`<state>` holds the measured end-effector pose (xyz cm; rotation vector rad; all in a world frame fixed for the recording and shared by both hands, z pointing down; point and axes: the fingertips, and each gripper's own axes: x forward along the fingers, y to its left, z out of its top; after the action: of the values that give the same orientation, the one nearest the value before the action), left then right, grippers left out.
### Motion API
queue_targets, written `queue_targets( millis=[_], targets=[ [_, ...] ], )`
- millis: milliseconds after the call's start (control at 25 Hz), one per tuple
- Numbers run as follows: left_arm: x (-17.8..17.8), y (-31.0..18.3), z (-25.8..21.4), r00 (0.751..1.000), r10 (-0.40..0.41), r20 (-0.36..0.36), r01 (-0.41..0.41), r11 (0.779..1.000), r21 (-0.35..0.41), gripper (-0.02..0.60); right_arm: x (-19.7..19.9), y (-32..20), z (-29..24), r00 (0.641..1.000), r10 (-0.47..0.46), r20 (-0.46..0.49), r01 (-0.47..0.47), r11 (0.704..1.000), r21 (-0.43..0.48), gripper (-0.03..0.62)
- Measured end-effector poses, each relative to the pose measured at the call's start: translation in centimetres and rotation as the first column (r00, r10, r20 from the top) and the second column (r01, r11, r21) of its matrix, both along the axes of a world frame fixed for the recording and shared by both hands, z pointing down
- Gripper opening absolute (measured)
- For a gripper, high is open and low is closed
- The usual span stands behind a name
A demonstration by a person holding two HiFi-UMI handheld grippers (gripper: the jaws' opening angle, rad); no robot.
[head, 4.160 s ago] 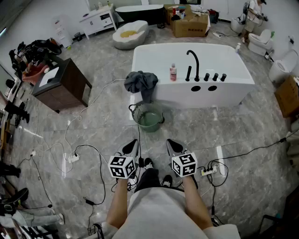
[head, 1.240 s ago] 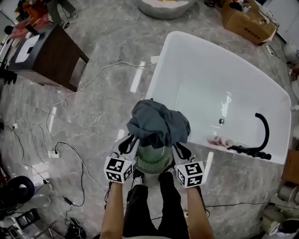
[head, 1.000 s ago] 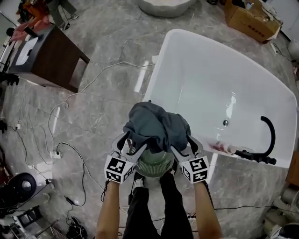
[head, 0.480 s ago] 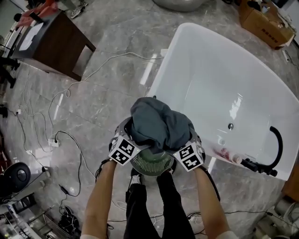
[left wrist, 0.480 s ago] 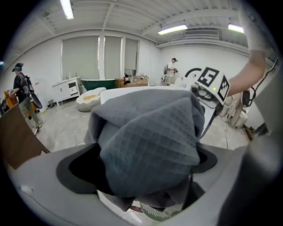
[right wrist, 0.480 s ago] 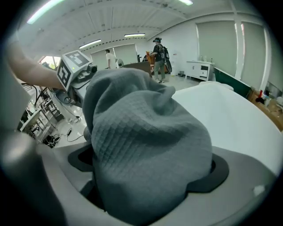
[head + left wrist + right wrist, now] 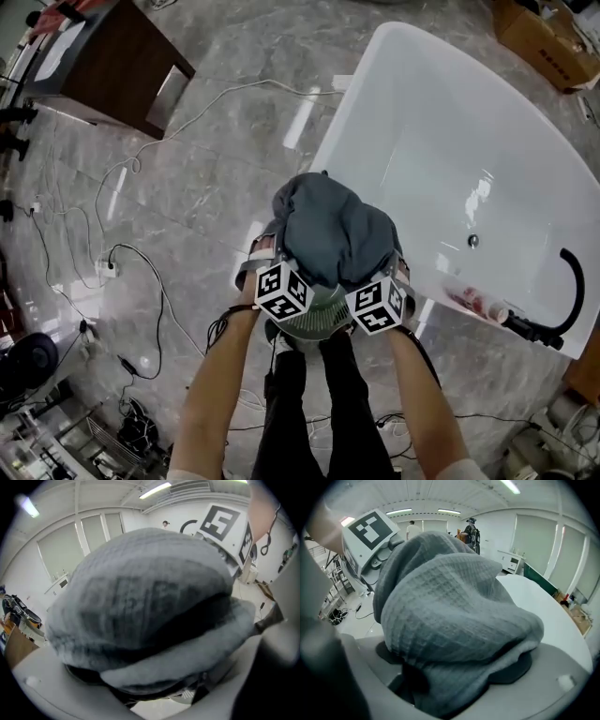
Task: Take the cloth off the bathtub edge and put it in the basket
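Head view, grey waffle-knit cloth (image 7: 337, 230), bunched

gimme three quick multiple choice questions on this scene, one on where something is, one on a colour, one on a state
1. Where is the cloth?
A on the floor
B heaped over the green basket
C on the dark cabinet

2. What colour is the faucet?
A black
B gold
C red

3. What state is the bathtub in?
A full of water
B empty
C covered by a lid

Answers:
1 B, the head view shows the cloth piled on top of the basket, with green mesh showing under it.
2 A, the curved spout is black against the white tub.
3 B, the drain shows on the tub's bare white bottom.
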<state>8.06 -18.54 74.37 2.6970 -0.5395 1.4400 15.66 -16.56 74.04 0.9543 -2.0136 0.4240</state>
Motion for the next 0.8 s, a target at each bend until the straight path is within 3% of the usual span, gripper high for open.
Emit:
queue_targets(
  millis=[120, 240, 400, 680, 800],
  targets=[
    [-0.1, 0.5, -0.9, 0.997, -0.029, -0.065, 0.029, 1.000, 0.003, 0.536, -0.8, 0.5, -0.9, 1.000, 0.002, 0.027, -0.003, 0.999, 0.038, 0.427],
    [-0.8, 0.4, -1.8, 0.987, -0.077, -0.141, 0.079, 0.997, 0.006, 0.433, -2.3, 0.7, -1.8, 0.994, 0.038, 0.103, -0.045, 0.997, 0.061, 0.288],
    [-1.7, 1.0, -2.7, 0.955, -0.173, -0.240, 0.166, 0.985, -0.048, 0.285, -3.9, 0.8, -2.8, 0.964, 0.150, 0.220, -0.163, 0.986, 0.040, 0.208],
    [-5.5, 3.4, -3.5, 0.906, -0.286, -0.312, 0.259, 0.958, -0.127, 0.242, -7.9, 3.0, -3.3, 0.917, 0.229, 0.326, -0.242, 0.970, -0.001, 0.186],
    [-7.2, 4.9, -3.0, 0.902, -0.294, -0.316, 0.271, 0.955, -0.117, 0.241, -9.5, 4.4, -2.8, 0.912, 0.239, 0.334, -0.249, 0.968, -0.012, 0.184]
  ],
)
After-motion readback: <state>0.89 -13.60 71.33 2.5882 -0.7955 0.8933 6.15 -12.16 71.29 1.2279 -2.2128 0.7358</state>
